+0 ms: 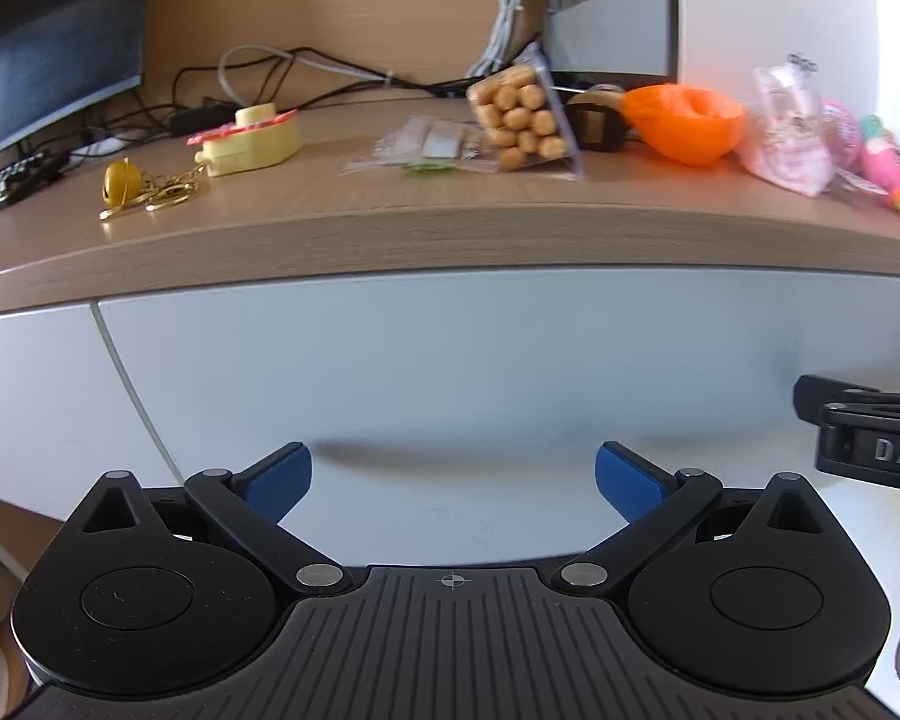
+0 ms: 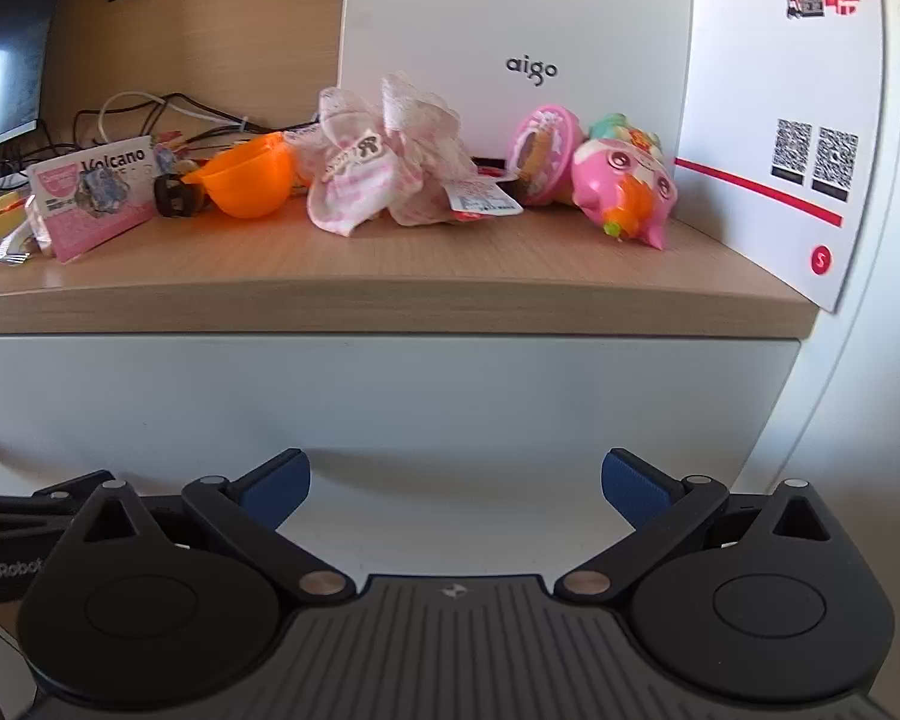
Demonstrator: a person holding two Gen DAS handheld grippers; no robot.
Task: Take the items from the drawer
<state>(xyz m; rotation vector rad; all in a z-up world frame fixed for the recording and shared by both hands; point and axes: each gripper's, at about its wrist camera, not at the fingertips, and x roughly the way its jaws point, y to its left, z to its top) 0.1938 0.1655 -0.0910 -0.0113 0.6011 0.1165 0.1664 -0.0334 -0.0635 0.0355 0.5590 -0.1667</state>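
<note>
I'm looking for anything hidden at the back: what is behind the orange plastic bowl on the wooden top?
Behind the orange plastic bowl stand the white aigo box and tangled dark cables. The bowl itself covers whatever lies right against its back side.

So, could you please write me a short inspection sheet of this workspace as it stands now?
Surface: wooden desktop, crowded along the back.
Job's things: white drawer front shut; snack box, orange bowl, pink lace pouch, pink toy, yellow toy boat and gold keychain on top.
Clutter: small packets.
Grippers: left hand-held gripper and right hand-held gripper open, empty, facing the drawer front.
Cables: bundle behind.
Surroundings: monitor, white aigo case.
</note>
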